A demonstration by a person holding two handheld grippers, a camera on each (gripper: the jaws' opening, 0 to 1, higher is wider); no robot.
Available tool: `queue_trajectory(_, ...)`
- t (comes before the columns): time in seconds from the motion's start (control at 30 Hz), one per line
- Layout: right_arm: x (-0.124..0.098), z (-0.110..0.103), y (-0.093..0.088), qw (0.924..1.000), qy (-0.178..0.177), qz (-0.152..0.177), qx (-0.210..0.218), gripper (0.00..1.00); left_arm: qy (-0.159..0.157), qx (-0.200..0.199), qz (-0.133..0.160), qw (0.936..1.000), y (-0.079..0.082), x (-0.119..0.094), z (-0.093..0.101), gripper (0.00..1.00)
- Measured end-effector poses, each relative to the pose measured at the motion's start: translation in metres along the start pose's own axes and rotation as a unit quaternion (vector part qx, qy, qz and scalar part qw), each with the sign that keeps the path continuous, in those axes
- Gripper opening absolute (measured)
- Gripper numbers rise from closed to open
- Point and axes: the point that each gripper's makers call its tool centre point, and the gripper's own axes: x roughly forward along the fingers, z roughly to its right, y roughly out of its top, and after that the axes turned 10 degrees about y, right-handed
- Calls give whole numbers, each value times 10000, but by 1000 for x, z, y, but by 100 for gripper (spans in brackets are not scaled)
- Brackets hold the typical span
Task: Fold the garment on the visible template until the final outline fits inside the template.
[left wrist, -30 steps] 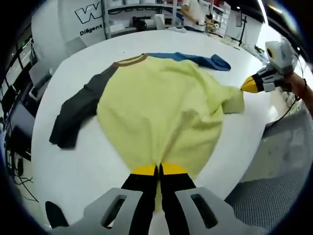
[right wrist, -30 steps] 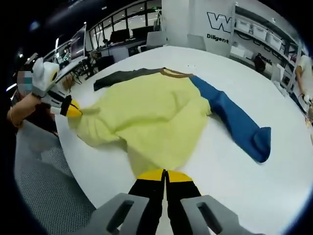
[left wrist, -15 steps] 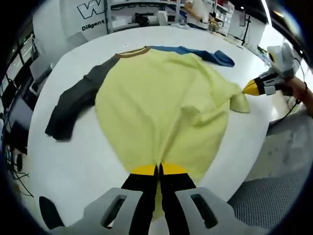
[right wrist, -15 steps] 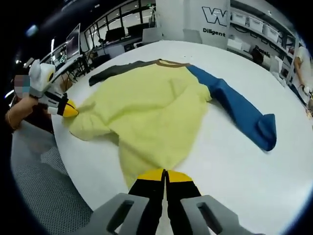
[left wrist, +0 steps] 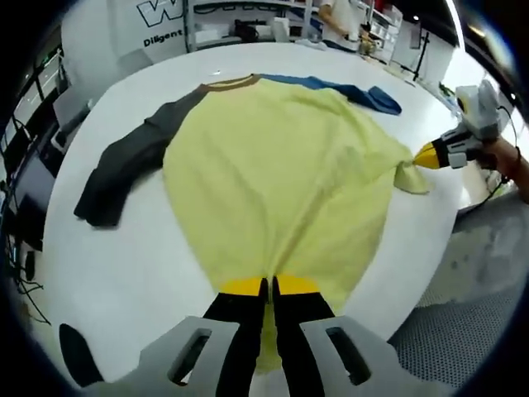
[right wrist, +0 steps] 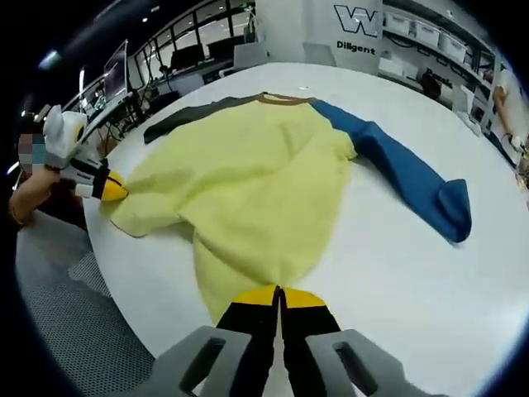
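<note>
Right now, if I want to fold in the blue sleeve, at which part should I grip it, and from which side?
Grip the blue sleeve at its cuff end, coming from the open table beyond it. The sleeve lies flat and stretched away from the yellow body, and the cuff is its free end. Probably first free the right gripper, now shut on the hem.

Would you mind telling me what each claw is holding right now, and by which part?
Both hold the yellow shirt by its hem: the left claw and the right claw are each shut on an opposite bottom corner.
</note>
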Motion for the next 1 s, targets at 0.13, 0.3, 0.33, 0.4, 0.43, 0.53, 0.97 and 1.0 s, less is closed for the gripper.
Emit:
queue_trajectory(0.13,-5,-1,7,9996,-37,241,133,2,102,-147,107,9998,3,-9,-9,21)
queue_trajectory(0.3,-12,-9,20,9975,46,603,373,28,159,-293,198,9992,5,-19,-19,32)
queue_trajectory(0.33,-14,-12,21,9973,73,633,376,32,166,-305,199,9992,4,-19,-19,35)
queue_trajectory(0.4,-15,-16,23,9971,114,634,411,38,192,-329,192,9991,4,-22,-21,43)
queue_trajectory(0.43,-16,-17,23,9971,117,633,414,43,206,-320,176,9991,3,-23,-21,46)
queue_trajectory(0.53,-19,-21,24,9972,112,643,371,48,268,-263,144,9992,-1,-26,-22,49)
queue_trajectory(0.97,-13,-32,-2,9985,121,178,496,42,275,-347,-369,9983,-31,-30,-21,38)
queue_trajectory(1.0,-12,-32,-4,9986,84,165,499,41,280,-329,-400,9983,-34,-31,-22,37)
